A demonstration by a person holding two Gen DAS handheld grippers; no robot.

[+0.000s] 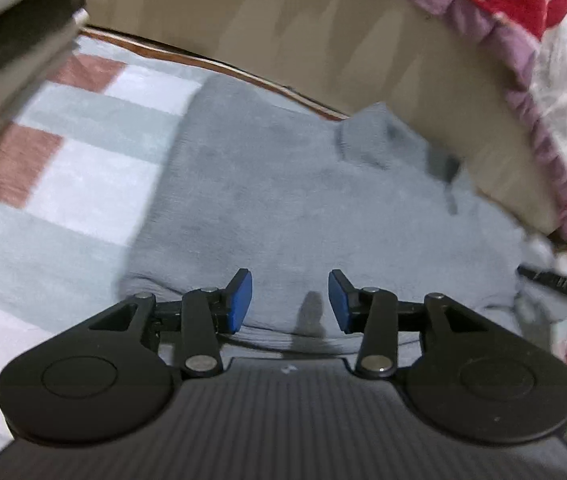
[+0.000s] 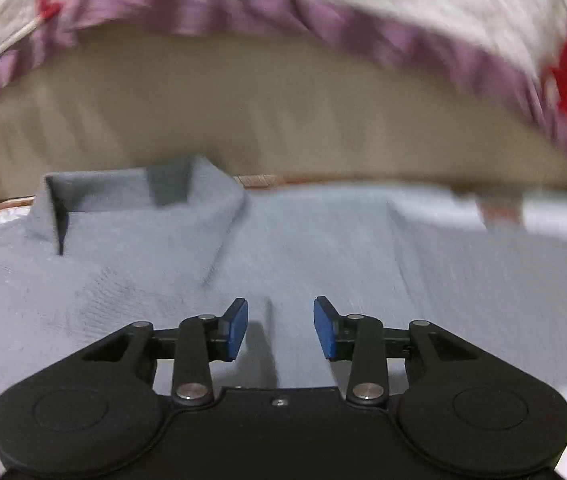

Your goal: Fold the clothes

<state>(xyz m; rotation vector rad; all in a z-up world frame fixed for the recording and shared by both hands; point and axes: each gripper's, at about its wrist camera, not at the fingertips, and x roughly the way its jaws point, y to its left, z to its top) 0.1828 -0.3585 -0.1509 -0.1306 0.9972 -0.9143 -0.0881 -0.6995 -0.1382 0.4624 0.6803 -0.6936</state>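
Note:
A grey-blue collared shirt (image 1: 283, 208) lies spread on a checked cloth, its collar (image 1: 379, 136) toward the far edge. My left gripper (image 1: 289, 300) hovers just above the shirt's near part, open, with nothing between its blue pads. In the right wrist view the same shirt (image 2: 131, 280) fills the lower half, collar (image 2: 123, 196) at the upper left. My right gripper (image 2: 280, 330) stands open over the shirt's middle, empty. The other gripper's black body (image 1: 563, 284) shows at the right edge of the left wrist view.
The checked cloth (image 1: 63, 168) in grey, white and dusty pink covers the surface. A beige padded edge (image 2: 283, 120) runs along the far side, with a purple-trimmed white and red quilt (image 2: 323, 12) over it. A dark bar (image 1: 11, 40) crosses the upper left.

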